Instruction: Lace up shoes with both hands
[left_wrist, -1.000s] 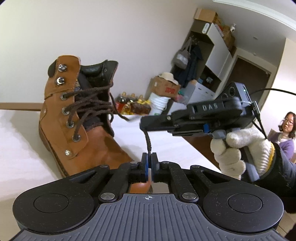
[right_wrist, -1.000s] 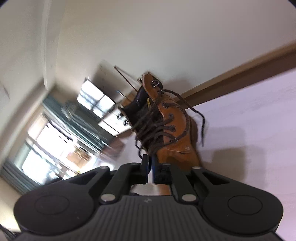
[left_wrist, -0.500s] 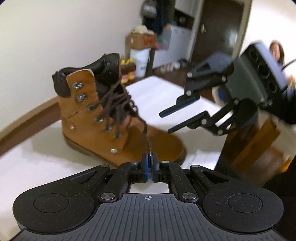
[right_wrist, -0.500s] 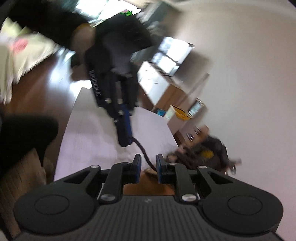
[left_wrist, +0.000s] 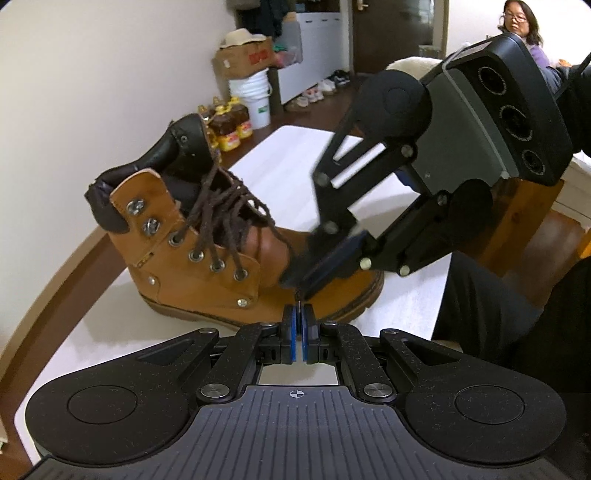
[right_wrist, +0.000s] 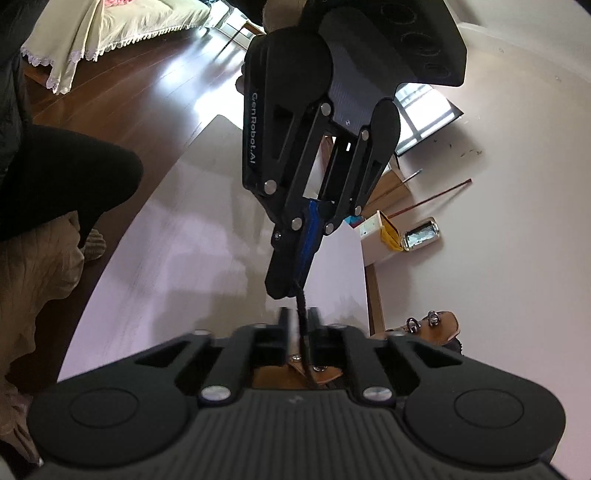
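The tan boot (left_wrist: 207, 258) stands on its sole on the white bench (left_wrist: 96, 325), toe toward the camera's right in the left wrist view, its lower eyelets already threaded with the dark brown lace (left_wrist: 225, 206) and the two metal hooks near the collar not yet wrapped. A free end of that lace runs from the tangle over the tongue down and forward, off the boot, to the point where the two tools meet just in front of the toe.

The left hand-held gripper (left_wrist: 297, 321) is clenched on the tip of that lace end, which pokes up from between its blue pads. The right hand-held gripper (left_wrist: 301, 282) has come in from the right and its jaws have just been closing; in the right wrist view the lace passes between its fingers (right_wrist: 284, 325), and it now pinches the same strand directly above the left one's hold, the two tips almost touching.

The step in hand appears to be a hand-over of the lace end from left to right, part-way through the lacing. The next move probably calls for the left hand-held gripper to let go only once the right hold is secure, then for the right to carry the end toward the open hooks while keeping the strand taut, so that the threaded rows do not slacken.
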